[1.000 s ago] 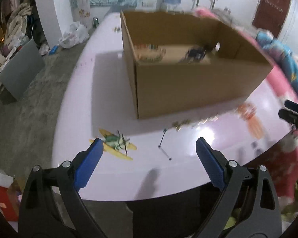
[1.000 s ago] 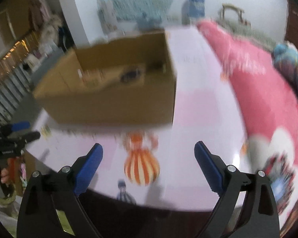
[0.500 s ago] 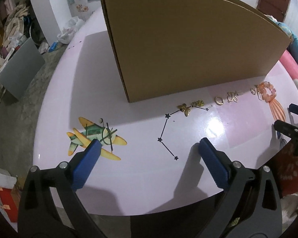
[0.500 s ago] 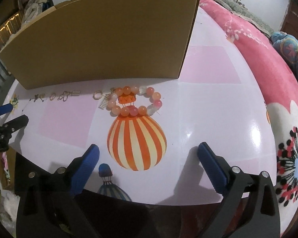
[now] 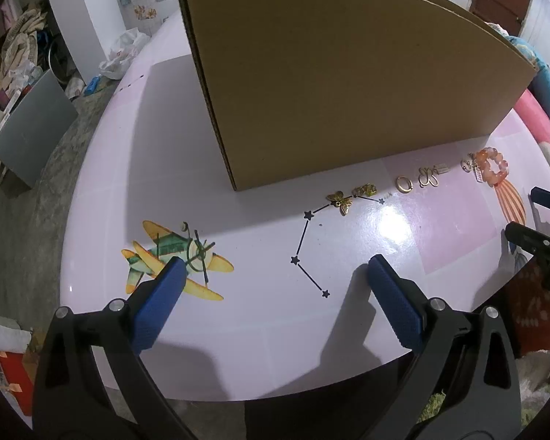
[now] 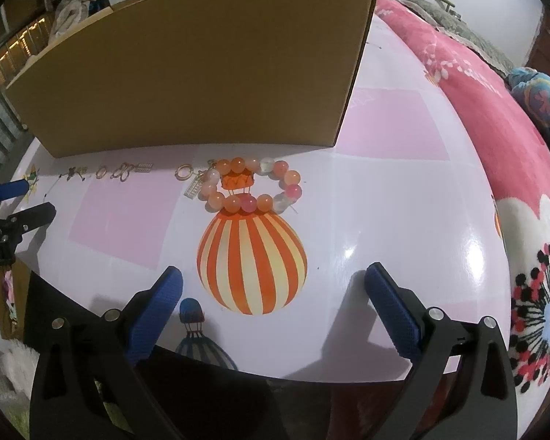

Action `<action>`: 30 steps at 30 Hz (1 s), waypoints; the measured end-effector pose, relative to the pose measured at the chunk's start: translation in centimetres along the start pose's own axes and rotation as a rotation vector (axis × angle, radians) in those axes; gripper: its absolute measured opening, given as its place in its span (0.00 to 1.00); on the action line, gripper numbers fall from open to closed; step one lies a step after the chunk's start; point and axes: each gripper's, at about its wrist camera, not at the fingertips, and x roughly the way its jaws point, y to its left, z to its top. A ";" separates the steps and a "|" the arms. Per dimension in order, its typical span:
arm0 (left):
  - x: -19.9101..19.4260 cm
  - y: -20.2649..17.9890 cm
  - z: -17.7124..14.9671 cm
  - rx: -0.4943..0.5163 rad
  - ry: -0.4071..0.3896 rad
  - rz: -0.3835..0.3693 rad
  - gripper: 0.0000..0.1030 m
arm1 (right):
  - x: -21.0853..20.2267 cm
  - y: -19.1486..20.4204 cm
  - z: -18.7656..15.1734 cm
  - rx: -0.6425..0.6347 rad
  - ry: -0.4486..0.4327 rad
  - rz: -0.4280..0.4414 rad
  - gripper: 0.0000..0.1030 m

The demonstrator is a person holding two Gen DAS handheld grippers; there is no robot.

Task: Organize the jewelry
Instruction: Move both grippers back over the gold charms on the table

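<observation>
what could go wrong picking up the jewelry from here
The gold charms are tiny and flat on the glossy table; the wide fingers may slide over them. They also lie close together by the box, so one grab could scatter neighbours. The bracelet may roll.

left wrist: steep down, near table [image 5: 238,330] | right wrist: same | shared: cardboard box [image 5: 348,84], bead bracelet [image 6: 253,185]

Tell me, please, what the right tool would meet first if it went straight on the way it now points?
Probably the glossy pink table itself, at the printed orange-and-cream striped balloon between the open right tool. The orange beaded bracelet and brown cardboard box lie farther on; depth is uncertain.
</observation>
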 end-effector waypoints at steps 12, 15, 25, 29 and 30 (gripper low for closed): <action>0.3 0.3 0.2 0.000 0.012 -0.001 0.93 | 0.0 0.1 -0.1 0.005 -0.002 -0.006 0.94; 0.3 0.3 0.2 -0.001 0.005 -0.001 0.93 | -0.1 0.1 -0.2 0.003 -0.005 -0.004 0.94; 0.2 0.3 -0.4 -0.004 -0.018 -0.003 0.93 | -3.0 0.0 0.1 0.004 -0.109 0.027 0.94; -0.3 0.3 -0.6 -0.017 -0.051 -0.005 0.93 | -3.9 0.7 0.1 0.002 -0.151 0.106 0.94; -0.8 0.4 -0.7 -0.027 -0.074 -0.027 0.93 | -4.1 0.9 0.2 -0.001 -0.156 0.125 0.94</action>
